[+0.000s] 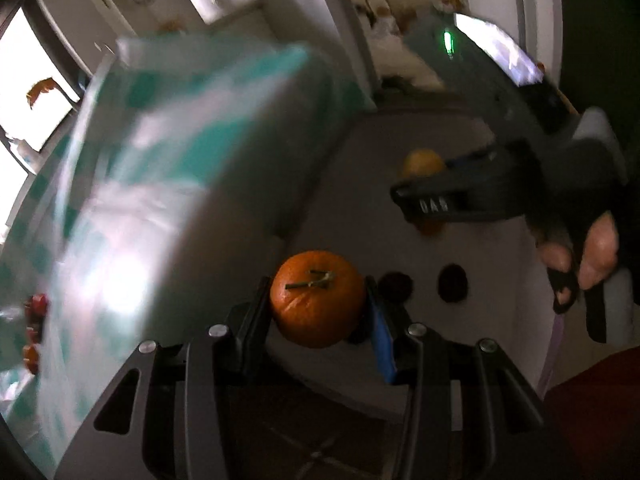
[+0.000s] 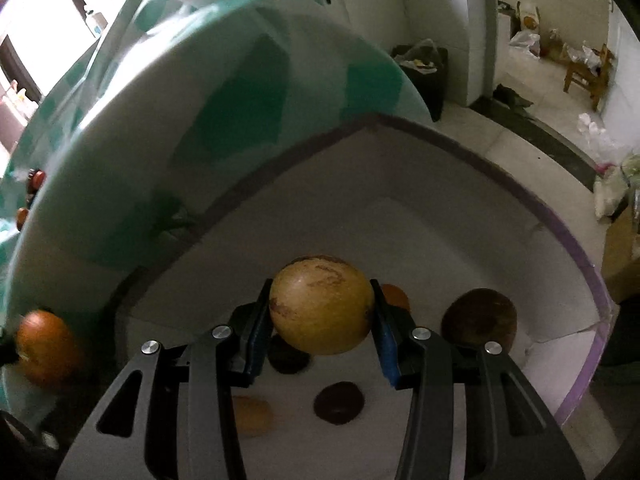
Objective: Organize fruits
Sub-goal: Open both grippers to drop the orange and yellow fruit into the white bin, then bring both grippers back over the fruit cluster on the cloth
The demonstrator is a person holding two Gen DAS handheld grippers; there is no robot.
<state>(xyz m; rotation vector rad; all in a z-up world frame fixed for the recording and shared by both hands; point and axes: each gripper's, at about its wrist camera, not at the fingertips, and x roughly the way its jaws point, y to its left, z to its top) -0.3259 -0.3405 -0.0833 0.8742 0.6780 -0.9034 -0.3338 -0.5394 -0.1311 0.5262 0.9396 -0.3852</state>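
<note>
Left wrist view: the left gripper (image 1: pixel 318 300) clamps an orange tangerine (image 1: pixel 317 298) with a short green stem between its pads, above a white box (image 1: pixel 352 200) on the floor. Two dark round fruits (image 1: pixel 452 282) lie on the box floor at about three o'clock of the tangerine. At one o'clock the right gripper (image 1: pixel 416 190), held by a person's hand (image 1: pixel 580 256), carries a yellow fruit (image 1: pixel 424 162), mostly hidden behind it. A table draped in a teal-and-white checked cloth (image 1: pixel 160 152) fills the blurred left side.

Right wrist view: the right gripper (image 2: pixel 320 312) is closed on the yellow, brown-scarred round fruit (image 2: pixel 322 304), held over the same purple-rimmed white box (image 2: pixel 400 208). Below it lie a large brown fruit (image 2: pixel 478 316) at three o'clock, a dark fruit (image 2: pixel 339 402) at six o'clock and a tan one (image 2: pixel 252 414) at seven. The tangerine (image 2: pixel 46 346) shows at nine o'clock, beside the checked cloth (image 2: pixel 160 120).
</note>
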